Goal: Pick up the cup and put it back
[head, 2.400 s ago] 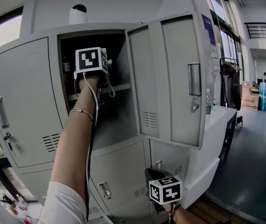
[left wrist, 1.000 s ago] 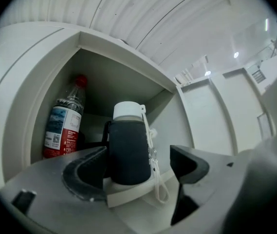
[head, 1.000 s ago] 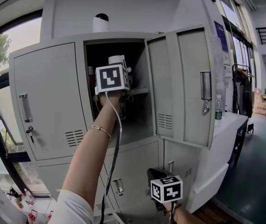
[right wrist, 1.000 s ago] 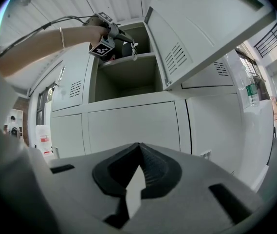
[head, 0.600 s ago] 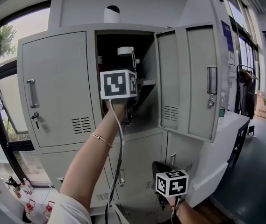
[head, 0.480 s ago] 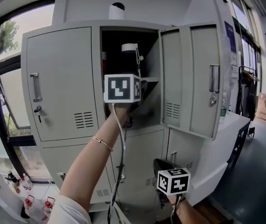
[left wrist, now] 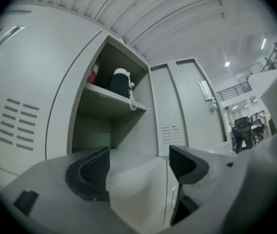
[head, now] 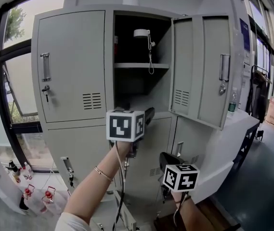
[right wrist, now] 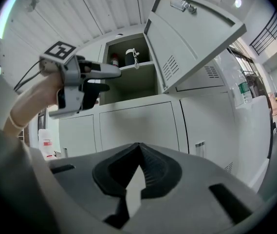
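The cup [head: 142, 46] is black with a white lid and a hanging strap. It stands upright on the upper shelf of the open locker, and shows also in the left gripper view [left wrist: 120, 82] and the right gripper view [right wrist: 130, 57]. My left gripper [head: 145, 115] hangs in front of the locker below that shelf, well clear of the cup. Its jaws are open and empty [left wrist: 138, 167]. My right gripper [head: 163, 160] is held low before the lower lockers, jaws shut on nothing [right wrist: 138, 160].
The locker door [head: 199, 71] stands swung open to the right. A closed door [head: 69, 66] is to the left. A red item [left wrist: 94, 74] sits beside the cup. A white counter [head: 233, 129] juts out at right. Bottles [head: 26, 196] stand on the floor, lower left.
My left gripper has drawn back out of the locker and dropped below the shelf, leaving the cup standing there. The right gripper has barely moved.
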Demonstrator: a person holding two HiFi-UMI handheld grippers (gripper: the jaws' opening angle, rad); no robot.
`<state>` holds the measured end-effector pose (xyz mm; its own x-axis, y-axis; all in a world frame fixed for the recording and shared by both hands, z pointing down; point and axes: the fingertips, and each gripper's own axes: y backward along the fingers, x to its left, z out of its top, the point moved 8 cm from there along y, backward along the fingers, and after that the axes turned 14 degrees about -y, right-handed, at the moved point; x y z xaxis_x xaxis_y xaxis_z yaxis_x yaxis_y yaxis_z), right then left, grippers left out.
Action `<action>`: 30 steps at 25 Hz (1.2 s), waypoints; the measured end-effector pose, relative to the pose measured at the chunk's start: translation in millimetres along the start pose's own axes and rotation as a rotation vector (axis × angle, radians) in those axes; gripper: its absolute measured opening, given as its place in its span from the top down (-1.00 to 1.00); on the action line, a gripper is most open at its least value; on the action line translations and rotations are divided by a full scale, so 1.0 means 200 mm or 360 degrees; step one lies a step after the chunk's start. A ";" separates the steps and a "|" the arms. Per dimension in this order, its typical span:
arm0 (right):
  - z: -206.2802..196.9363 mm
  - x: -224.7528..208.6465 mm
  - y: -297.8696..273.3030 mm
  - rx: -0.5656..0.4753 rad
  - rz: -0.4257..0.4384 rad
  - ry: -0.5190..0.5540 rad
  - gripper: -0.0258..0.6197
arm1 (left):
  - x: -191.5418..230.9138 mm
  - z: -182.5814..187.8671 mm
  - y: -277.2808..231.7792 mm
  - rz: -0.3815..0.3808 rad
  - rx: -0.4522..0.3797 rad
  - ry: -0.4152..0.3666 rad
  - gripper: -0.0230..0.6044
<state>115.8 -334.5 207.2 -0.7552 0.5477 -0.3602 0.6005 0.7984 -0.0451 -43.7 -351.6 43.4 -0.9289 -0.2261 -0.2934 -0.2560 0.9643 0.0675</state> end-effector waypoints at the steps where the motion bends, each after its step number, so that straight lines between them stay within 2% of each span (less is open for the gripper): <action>1: -0.01 0.00 0.01 -0.0005 0.0001 -0.0007 0.95 | -0.02 -0.05 0.04 -0.0006 0.0000 0.0016 -0.29; 5: -0.06 -0.02 0.05 -0.0017 -0.0021 -0.0018 0.95 | -0.09 -0.25 0.22 0.0007 -0.0025 0.0083 -0.29; 8: -0.10 -0.04 0.09 -0.0042 -0.0065 -0.0021 0.95 | -0.09 -0.39 0.36 0.0068 -0.0064 0.0147 -0.26; 9: -0.11 -0.05 0.11 -0.0057 -0.0082 -0.0019 0.95 | -0.08 -0.44 0.40 0.0102 -0.0073 0.0165 -0.17; 11: -0.13 -0.03 0.14 -0.0088 -0.0112 -0.0006 0.95 | -0.07 -0.53 0.50 0.0167 -0.0079 0.0186 0.25; 15: -0.19 0.05 0.18 -0.0136 -0.0147 0.0025 0.95 | -0.04 -0.71 0.67 0.0228 -0.0041 0.0160 0.41; 20: -0.29 0.20 0.21 -0.0191 -0.0183 0.0002 0.95 | -0.01 -0.88 0.84 0.0269 0.0006 0.0113 0.72; 24: -0.41 0.29 0.19 -0.0192 -0.0234 -0.0003 0.95 | 0.01 -1.00 0.90 0.0193 -0.0020 0.0118 0.85; 30: -0.58 0.32 0.20 -0.0138 -0.0382 0.0002 0.95 | 0.00 -1.16 0.95 0.0037 -0.0006 0.0207 0.87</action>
<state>61.5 -237.9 289.8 -0.8739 0.3401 -0.3474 0.3791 0.9241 -0.0491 -154.7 -201.0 277.1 -0.9614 -0.2197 -0.1656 -0.2346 0.9691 0.0766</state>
